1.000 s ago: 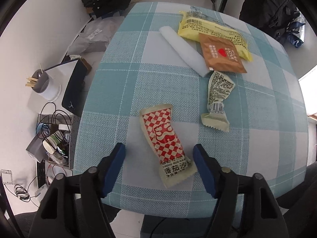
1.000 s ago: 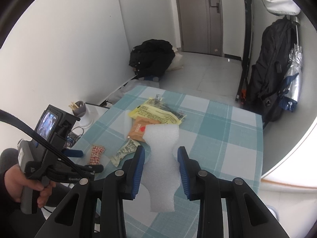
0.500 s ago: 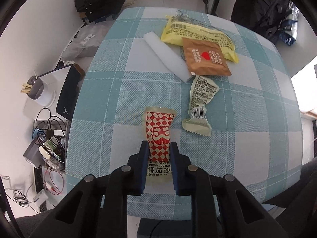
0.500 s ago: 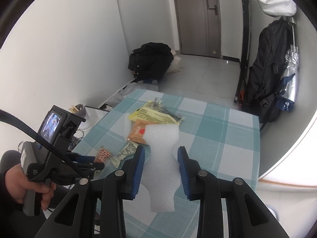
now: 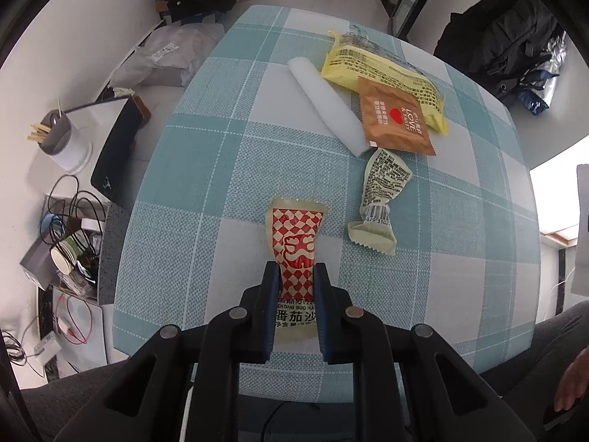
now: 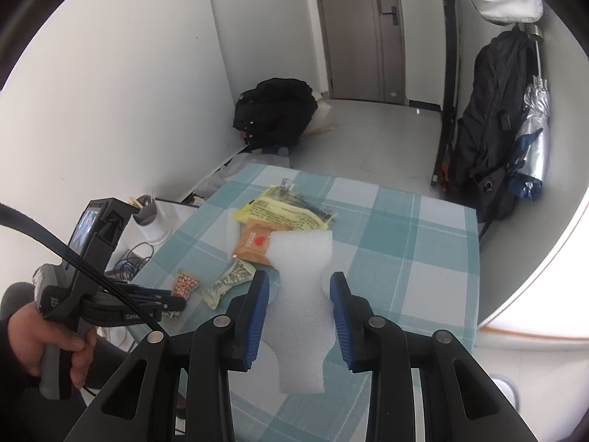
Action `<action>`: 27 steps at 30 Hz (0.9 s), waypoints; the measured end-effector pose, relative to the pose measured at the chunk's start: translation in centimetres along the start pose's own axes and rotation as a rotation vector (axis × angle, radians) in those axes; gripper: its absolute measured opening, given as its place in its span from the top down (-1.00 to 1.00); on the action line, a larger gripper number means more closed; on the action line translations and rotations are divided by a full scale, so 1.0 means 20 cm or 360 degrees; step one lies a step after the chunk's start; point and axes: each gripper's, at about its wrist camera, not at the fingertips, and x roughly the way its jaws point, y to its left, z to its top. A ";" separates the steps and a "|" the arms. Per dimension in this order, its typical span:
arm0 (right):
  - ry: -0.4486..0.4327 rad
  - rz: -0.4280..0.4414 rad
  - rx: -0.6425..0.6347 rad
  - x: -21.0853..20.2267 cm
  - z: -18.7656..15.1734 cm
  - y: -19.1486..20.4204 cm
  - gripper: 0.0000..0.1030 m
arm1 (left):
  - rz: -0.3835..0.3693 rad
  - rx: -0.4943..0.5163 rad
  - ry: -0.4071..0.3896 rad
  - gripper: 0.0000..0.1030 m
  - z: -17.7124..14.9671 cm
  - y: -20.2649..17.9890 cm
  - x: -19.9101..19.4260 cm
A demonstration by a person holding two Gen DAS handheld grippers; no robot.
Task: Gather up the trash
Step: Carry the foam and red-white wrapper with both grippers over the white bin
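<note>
My left gripper [image 5: 296, 276] is shut on a red-and-white checked sauce packet [image 5: 297, 235] at the near edge of the blue checked table [image 5: 206, 169]. The packet also shows in the right wrist view [image 6: 185, 283]. My right gripper [image 6: 299, 287] is shut on a white foam sheet [image 6: 302, 294] and holds it above the table. On the table lie a pale green wrapper [image 5: 381, 199], a brown sachet [image 5: 395, 121], a yellow bag [image 5: 383, 73] and a white foam strip [image 5: 327, 105].
Left of the table stand a low shelf with a grey cup of sticks [image 5: 55, 140], a dark tablet [image 5: 116, 151] and tangled cables [image 5: 70, 213]. A black bag [image 6: 276, 110] lies on the floor by the wall. A backpack [image 6: 489, 129] hangs at right.
My left gripper closed on the red checked packet and has lifted it slightly off the table edge. The right gripper keeps holding the foam sheet, almost still.
</note>
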 end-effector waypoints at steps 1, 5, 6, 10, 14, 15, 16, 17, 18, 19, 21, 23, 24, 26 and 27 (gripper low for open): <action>-0.0003 -0.0001 0.0003 0.00 0.00 0.00 0.36 | -0.0003 -0.0011 -0.0003 0.73 0.00 0.01 -0.01; -0.0009 0.0015 0.0037 -0.01 0.00 -0.01 0.36 | -0.0064 -0.0055 -0.0022 0.74 -0.02 0.04 -0.05; -0.0006 0.0024 0.0046 -0.01 0.00 -0.02 0.36 | -0.0079 -0.0064 -0.0031 0.73 -0.02 0.03 -0.07; 0.0001 0.0066 0.0068 -0.04 0.01 -0.03 0.36 | -0.0161 -0.0066 -0.0102 0.74 -0.02 0.00 -0.18; -0.0053 0.0022 0.0086 -0.12 0.04 -0.07 0.36 | -0.0241 0.0002 -0.0198 0.74 -0.01 -0.10 -0.31; -0.0071 0.0009 0.0088 -0.15 0.05 -0.08 0.36 | -0.0265 0.0014 -0.0215 0.74 -0.01 -0.12 -0.34; -0.0101 0.0008 0.0100 -0.18 0.07 -0.09 0.36 | -0.0290 0.0037 -0.0229 0.74 0.00 -0.17 -0.37; -0.0127 0.0003 0.0118 -0.23 0.08 -0.11 0.36 | -0.0310 0.0061 -0.0246 0.74 0.01 -0.20 -0.39; -0.0151 -0.0003 0.0130 -0.26 0.10 -0.13 0.36 | -0.0341 0.0097 -0.0270 0.74 0.02 -0.26 -0.43; -0.0175 -0.0008 0.0136 -0.30 0.11 -0.15 0.36 | -0.0371 0.0128 -0.0288 0.74 0.04 -0.31 -0.46; -0.0251 -0.0038 0.0152 -0.41 0.14 -0.21 0.36 | -0.0441 0.0180 -0.0316 0.74 0.07 -0.41 -0.51; -0.0318 -0.0101 0.0154 -0.53 0.17 -0.28 0.36 | -0.0534 0.0240 -0.0333 0.74 0.12 -0.55 -0.56; -0.0341 -0.0131 0.0157 -0.58 0.17 -0.32 0.36 | -0.0566 0.0261 -0.0337 0.74 0.13 -0.58 -0.57; -0.0390 -0.0184 0.0175 -0.70 0.18 -0.40 0.36 | -0.0659 0.0310 -0.0323 0.74 0.16 -0.72 -0.60; -0.0414 -0.0219 0.0189 -0.76 0.18 -0.46 0.36 | -0.0699 0.0338 -0.0319 0.74 0.17 -0.77 -0.61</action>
